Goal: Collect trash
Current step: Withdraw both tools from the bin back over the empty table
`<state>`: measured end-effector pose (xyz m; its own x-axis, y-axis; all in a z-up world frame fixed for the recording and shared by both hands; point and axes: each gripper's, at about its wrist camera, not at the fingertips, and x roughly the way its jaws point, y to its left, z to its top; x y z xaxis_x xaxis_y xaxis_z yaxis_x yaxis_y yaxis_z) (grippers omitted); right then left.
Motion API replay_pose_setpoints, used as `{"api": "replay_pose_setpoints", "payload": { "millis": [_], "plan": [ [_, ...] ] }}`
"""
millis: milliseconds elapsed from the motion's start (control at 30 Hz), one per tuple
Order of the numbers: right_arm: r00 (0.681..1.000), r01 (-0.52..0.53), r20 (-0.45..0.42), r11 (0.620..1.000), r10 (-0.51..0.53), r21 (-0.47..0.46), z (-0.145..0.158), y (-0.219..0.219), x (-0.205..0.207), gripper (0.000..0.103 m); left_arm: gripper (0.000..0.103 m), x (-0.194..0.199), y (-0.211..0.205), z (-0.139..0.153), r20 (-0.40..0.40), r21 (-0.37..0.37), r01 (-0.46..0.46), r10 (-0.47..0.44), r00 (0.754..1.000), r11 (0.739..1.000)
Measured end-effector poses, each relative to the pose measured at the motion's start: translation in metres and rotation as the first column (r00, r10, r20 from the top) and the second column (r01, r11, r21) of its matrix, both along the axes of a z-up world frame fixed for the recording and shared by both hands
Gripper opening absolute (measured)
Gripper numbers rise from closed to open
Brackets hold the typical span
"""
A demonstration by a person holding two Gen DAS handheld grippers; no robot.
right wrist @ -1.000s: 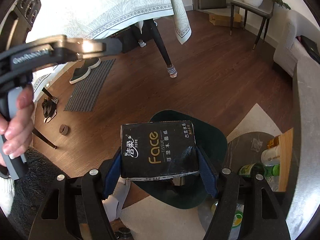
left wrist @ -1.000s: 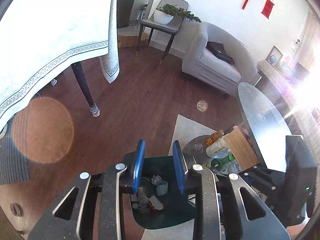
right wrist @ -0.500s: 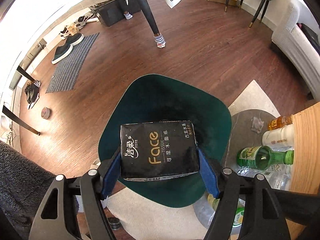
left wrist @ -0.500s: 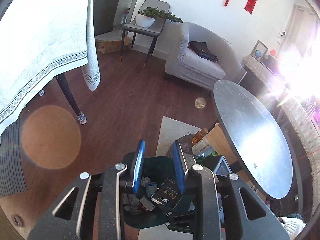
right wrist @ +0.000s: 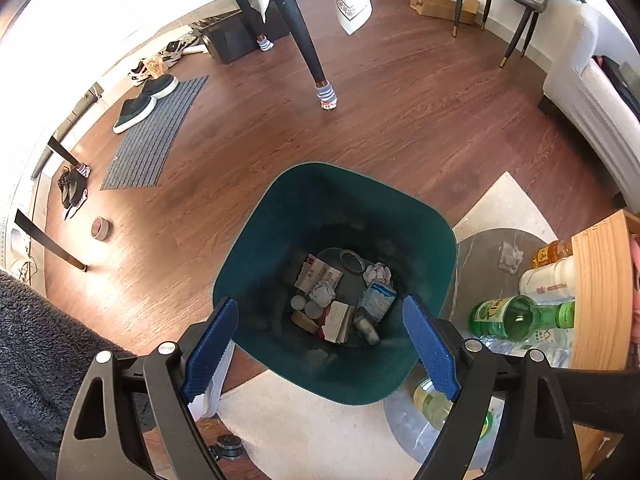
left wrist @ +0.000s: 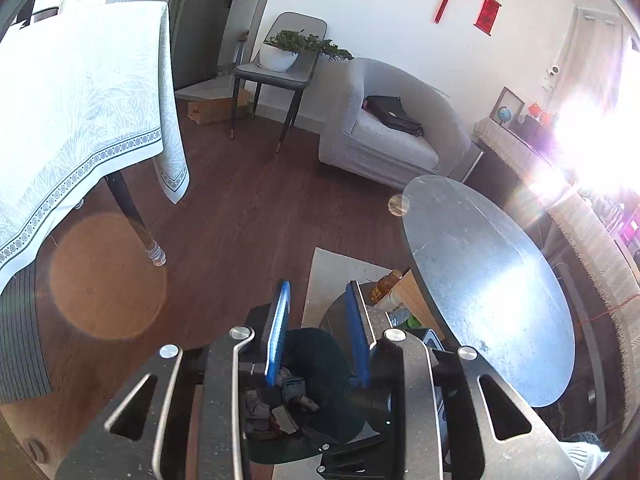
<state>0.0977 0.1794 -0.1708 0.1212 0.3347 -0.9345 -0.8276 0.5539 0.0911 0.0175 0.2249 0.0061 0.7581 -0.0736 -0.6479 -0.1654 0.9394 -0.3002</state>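
The right gripper (right wrist: pixel 320 344) hangs over the one green bin (right wrist: pixel 280 216), jaws opening with nothing between them. Below its fingertips lie three crumpled paper balls (right wrist: pixel 377 272) among cartons and caps. To its right stand one green bottle (right wrist: pixel 516 316) and one white bottle (right wrist: pixel 548 280). The left gripper (left wrist: pixel 318 328) is clenched empty.

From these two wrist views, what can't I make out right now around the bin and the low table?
- Right wrist view: the green bin shows assorted scraps, but no black tissue pack can be picked out.
- Left wrist view: the left gripper body blocks most of the bin.
- Both views: the green bottle label is too small to read.
- Left wrist view: glare washes out the right-hand shelf.
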Motion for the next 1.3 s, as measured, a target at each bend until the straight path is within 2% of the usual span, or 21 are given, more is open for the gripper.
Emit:
{"api": "replay_pose_setpoints", "payload": {
  "millis": [233, 333, 467, 533, 733, 833, 1033, 1100, 1300],
  "plan": [
    [0.997, -0.029, 0.078, 0.994, 0.021, 0.101, 0.054, -0.019, -0.013, 0.084, 0.034, 0.000, 0.000, 0.014, 0.033, 0.002, -0.022, 0.022, 0.999, 1.000],
    [0.998, -0.040, 0.053, 0.981, 0.031, 0.191, 0.081, -0.032, -0.016, 0.085, 0.035, 0.002, -0.005, 0.016, 0.036, 0.015, -0.027, 0.026, 0.999, 1.000],
    [0.995, -0.075, 0.091, 0.951, 0.050, 0.300, 0.125, -0.049, -0.028, 0.086, 0.037, 0.008, -0.011, 0.019, 0.035, 0.027, -0.027, 0.026, 0.999, 0.999],
    [0.988, -0.079, 0.153, 0.949, 0.034, 0.304, 0.143, -0.060, -0.032, 0.088, 0.041, 0.009, -0.013, 0.023, 0.046, 0.025, -0.033, 0.032, 0.998, 0.999],
    [0.973, 0.022, 0.211, 0.942, -0.098, 0.335, 0.170, -0.113, -0.012, 0.088, 0.044, 0.015, -0.026, 0.026, 0.048, 0.026, -0.032, 0.031, 0.998, 0.999],
    [0.948, 0.117, 0.239, 0.931, -0.208, 0.346, 0.178, -0.152, 0.011, 0.091, 0.048, 0.021, -0.043, 0.026, 0.047, 0.033, -0.008, 0.006, 0.999, 0.999],
    [0.861, 0.307, 0.304, 0.893, -0.409, 0.330, 0.190, -0.226, 0.052, 0.097, 0.059, 0.034, -0.082, 0.025, 0.044, 0.057, 0.054, -0.056, 0.997, 0.997],
    [0.837, 0.344, 0.316, 0.878, -0.448, 0.332, 0.191, -0.246, 0.059, 0.098, 0.061, 0.037, -0.093, 0.025, 0.041, 0.066, 0.070, -0.073, 0.996, 0.995],
    [0.771, 0.439, 0.353, 0.844, -0.530, 0.308, 0.178, -0.293, 0.075, 0.099, 0.076, 0.045, -0.113, 0.021, 0.036, 0.084, 0.083, -0.087, 0.996, 0.993]
  ]
}}
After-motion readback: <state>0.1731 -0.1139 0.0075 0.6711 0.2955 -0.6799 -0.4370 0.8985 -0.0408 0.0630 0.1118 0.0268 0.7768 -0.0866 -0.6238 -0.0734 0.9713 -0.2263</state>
